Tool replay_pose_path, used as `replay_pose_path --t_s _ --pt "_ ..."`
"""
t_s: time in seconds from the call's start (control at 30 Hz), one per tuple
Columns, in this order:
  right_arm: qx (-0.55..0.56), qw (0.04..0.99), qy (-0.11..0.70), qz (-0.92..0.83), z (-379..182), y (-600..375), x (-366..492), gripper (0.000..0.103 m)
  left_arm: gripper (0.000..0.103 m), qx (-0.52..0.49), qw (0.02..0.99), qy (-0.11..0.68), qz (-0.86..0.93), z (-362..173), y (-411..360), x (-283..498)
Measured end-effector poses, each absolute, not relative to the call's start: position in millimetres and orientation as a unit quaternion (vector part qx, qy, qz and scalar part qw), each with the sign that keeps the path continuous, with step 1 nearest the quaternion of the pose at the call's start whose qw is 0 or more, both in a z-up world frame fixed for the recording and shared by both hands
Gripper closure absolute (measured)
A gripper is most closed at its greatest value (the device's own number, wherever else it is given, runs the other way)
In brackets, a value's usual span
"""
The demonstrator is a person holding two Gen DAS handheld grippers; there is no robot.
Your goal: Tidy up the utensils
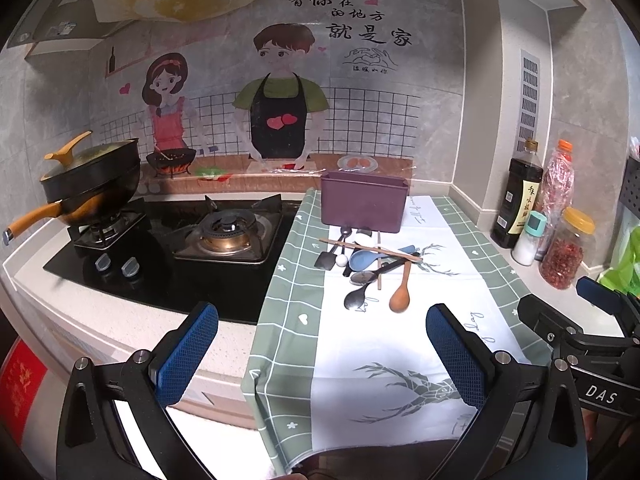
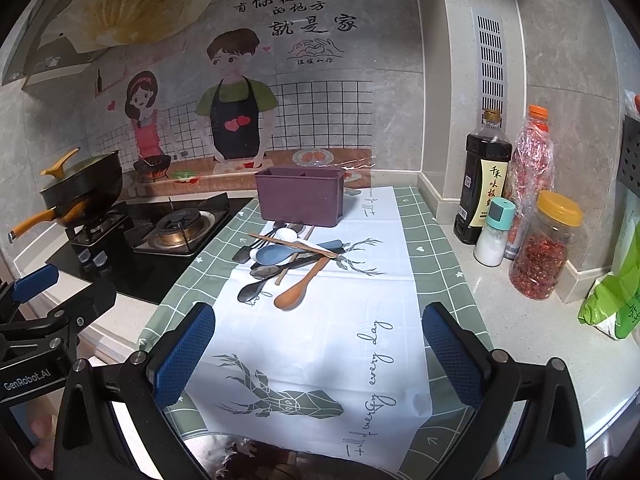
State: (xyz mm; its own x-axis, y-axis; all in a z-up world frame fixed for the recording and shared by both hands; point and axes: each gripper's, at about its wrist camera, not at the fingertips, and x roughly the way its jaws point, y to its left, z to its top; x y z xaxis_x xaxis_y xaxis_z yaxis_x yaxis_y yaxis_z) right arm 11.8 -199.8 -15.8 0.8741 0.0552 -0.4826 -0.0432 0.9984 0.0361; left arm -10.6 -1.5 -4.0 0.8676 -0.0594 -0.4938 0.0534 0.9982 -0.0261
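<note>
A pile of utensils (image 1: 366, 260) lies on the deer-print cloth (image 1: 380, 344): a wooden spoon (image 1: 401, 294), a blue spoon (image 1: 366, 259), dark metal spoons, a white spoon, chopsticks (image 1: 368, 246). A purple utensil holder (image 1: 364, 202) stands behind the pile. In the right wrist view the pile (image 2: 288, 260), wooden spoon (image 2: 298, 288) and holder (image 2: 300, 196) show too. My left gripper (image 1: 322, 354) is open and empty near the counter's front edge. My right gripper (image 2: 318, 354) is open and empty beside it.
A gas stove (image 1: 180, 244) with a lidded wok (image 1: 88, 184) is on the left. A soy sauce bottle (image 2: 482, 180), salt shaker (image 2: 494, 236), chili jar (image 2: 546, 244) and a green bag (image 2: 616, 300) stand on the right.
</note>
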Motion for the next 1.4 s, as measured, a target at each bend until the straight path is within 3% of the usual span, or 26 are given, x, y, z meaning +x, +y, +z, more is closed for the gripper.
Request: replay_pose_path --t_s 1.4 --pt "-0.005 0.966 0.259 -0.001 -14 -191 19 0.0 0.0 -0.006 0.964 0.261 -0.043 -1 -2 7"
